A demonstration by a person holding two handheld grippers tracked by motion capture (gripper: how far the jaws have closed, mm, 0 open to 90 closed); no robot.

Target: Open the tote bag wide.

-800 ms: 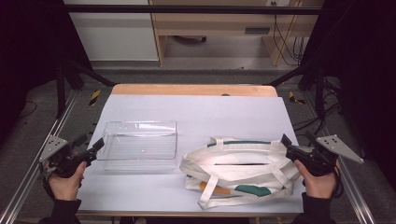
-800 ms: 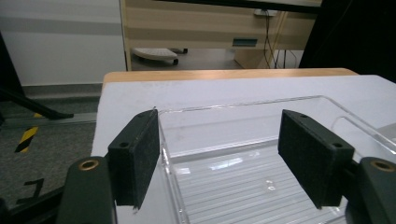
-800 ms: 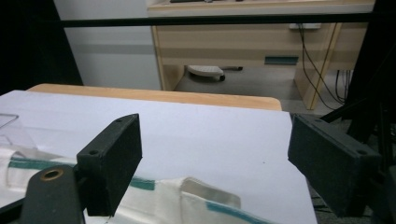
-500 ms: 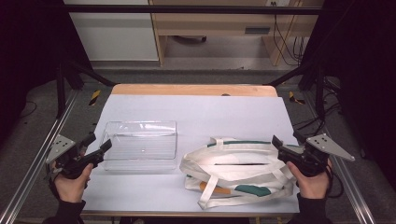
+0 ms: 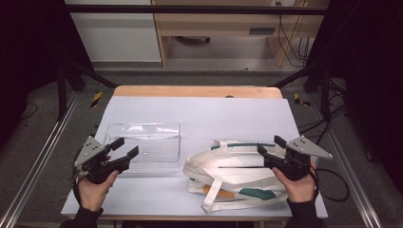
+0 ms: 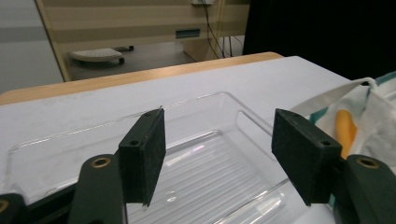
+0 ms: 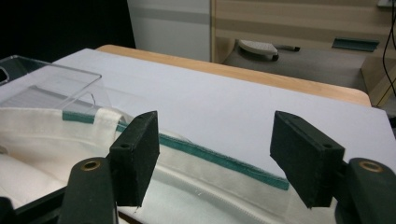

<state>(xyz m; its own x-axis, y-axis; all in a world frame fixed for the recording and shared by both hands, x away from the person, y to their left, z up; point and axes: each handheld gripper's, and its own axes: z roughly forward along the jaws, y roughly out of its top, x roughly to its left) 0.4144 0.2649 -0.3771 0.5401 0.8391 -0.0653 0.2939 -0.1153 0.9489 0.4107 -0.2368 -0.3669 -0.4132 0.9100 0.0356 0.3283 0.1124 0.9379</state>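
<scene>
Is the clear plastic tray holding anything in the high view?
No, the clear plastic tray is bare inside, with its ribbed floor showing, and the orange item sits in the white tote bag beside it.

My two grippers, the left gripper [image 5: 122,151] and the right gripper [image 5: 272,146], are black with brass-coloured pivot pins, each topped by a grey three-cornered plate. The clear plastic rectangular tray [image 5: 142,147] is colourless, its floor ribbed with fine lines. The cream cloth tote bag [image 5: 235,173] carries dark green trim along its rim, a green patch and an orange item [image 6: 345,130] inside. The table [image 5: 199,111] is pale lilac-white with a tan wooden far edge
</scene>
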